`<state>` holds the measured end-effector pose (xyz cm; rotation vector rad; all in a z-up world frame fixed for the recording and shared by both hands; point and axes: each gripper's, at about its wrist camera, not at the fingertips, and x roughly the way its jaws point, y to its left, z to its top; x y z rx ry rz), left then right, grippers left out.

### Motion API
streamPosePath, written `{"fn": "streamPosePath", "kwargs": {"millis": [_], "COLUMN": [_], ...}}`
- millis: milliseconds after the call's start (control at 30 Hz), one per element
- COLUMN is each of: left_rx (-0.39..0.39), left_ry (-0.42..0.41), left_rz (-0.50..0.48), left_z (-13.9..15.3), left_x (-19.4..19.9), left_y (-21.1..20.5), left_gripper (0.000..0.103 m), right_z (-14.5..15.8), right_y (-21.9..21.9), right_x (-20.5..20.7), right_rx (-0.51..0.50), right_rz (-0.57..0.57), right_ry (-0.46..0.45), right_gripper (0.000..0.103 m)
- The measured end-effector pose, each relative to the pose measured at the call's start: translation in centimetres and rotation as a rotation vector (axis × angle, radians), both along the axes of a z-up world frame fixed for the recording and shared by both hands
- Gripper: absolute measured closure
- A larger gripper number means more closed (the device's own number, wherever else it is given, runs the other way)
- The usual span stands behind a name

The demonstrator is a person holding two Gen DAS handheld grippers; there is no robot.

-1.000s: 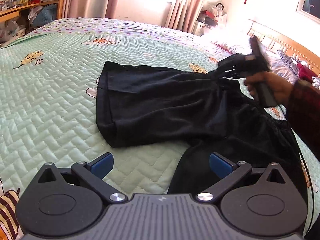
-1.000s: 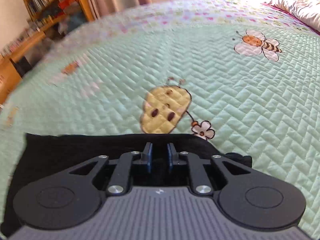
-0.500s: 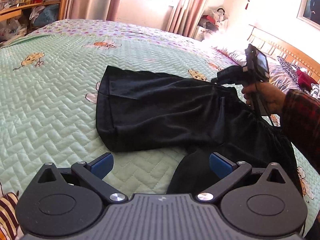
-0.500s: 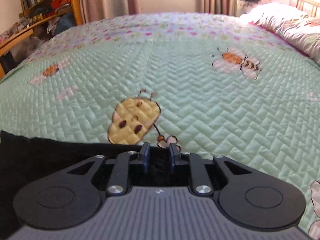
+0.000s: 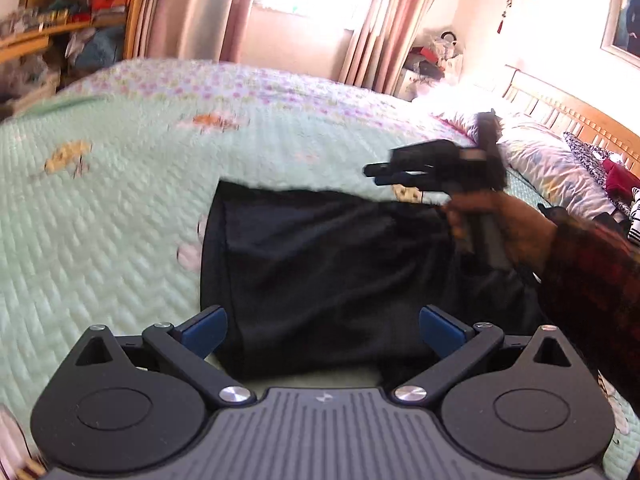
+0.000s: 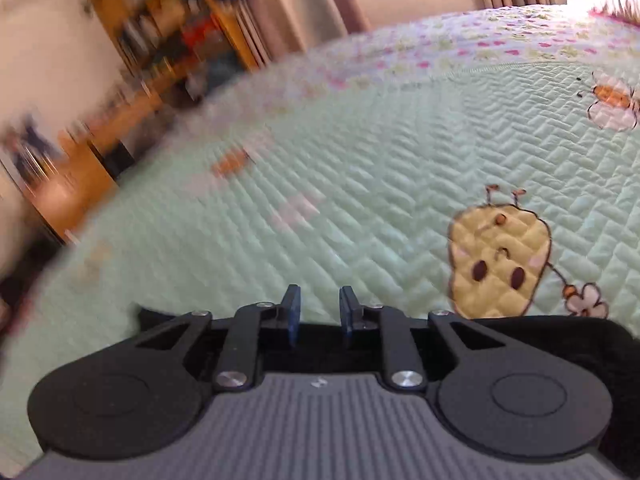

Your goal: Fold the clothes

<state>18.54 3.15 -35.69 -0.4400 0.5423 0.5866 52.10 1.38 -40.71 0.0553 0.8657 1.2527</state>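
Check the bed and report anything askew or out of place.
Nothing is damaged or spilled. The black garment lies only part folded on the green quilt, its right end bunched unevenly beneath the right gripper, whose jaws are opening with nothing between them.

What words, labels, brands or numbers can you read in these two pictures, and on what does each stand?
None can be read.
Book spines on the shelves: too blurred.
Small pale mark on each gripper body: a symbol, not letters.
Framed picture: no text visible.
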Motion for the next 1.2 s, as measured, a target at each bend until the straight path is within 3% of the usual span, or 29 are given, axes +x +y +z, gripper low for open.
{"fn": "streamPosePath", "kwargs": {"millis": [100, 267, 367, 533, 633, 700, 967, 1200], "left_rx": [0.011, -0.115, -0.146, -0.216, -0.312, -0.371, -0.389, -0.399], "left_ry": [-0.006, -0.075, -0.072, -0.042, -0.065, -0.095, -0.02, -0.015], "left_rz": [-0.01, -0.084, -0.011, 0.016, 0.014, 0.011, 0.012, 0.025], "left_z": [0.9, 1.2, 1.6, -0.5, -2.8, -3.8, -5.8, -6.3], "left_x": [2.0, 6.8, 8.1, 6.1, 4.6, 4.2, 5.4, 5.6], "left_y": [2.1, 7.0, 9.7, 12.2, 13.9, 14.6, 15.3, 15.3], "left_gripper": [0.001, 0.003, 0.006, 0.007, 0.02, 0.022, 0.021, 0.026], "right_z": [1.7, 2.6, 1.9, 0.8, 0.0, -0.7, -4.3, -4.9], "right_y": [-4.1, -11.0, -14.0, -17.8, -20.4, -21.9, -23.5, -23.1], "right_x": [-0.1, 1.1, 2.2, 0.4, -1.0, -2.0, -3.1, -3.1], "right_rx": [0.073, 0.132, 0.135, 0.151, 0.196, 0.226, 0.234, 0.227], "right_rz": [-0.024, -0.129, -0.167, -0.117, -0.111, -0.117, -0.157, -0.143], "right_ry": [0.017, 0.032, 0.078, 0.114, 0.181, 0.232, 0.308, 0.287], "right_gripper": [0.072, 0.064, 0.063, 0.059, 0.054, 0.052, 0.049, 0.049]}}
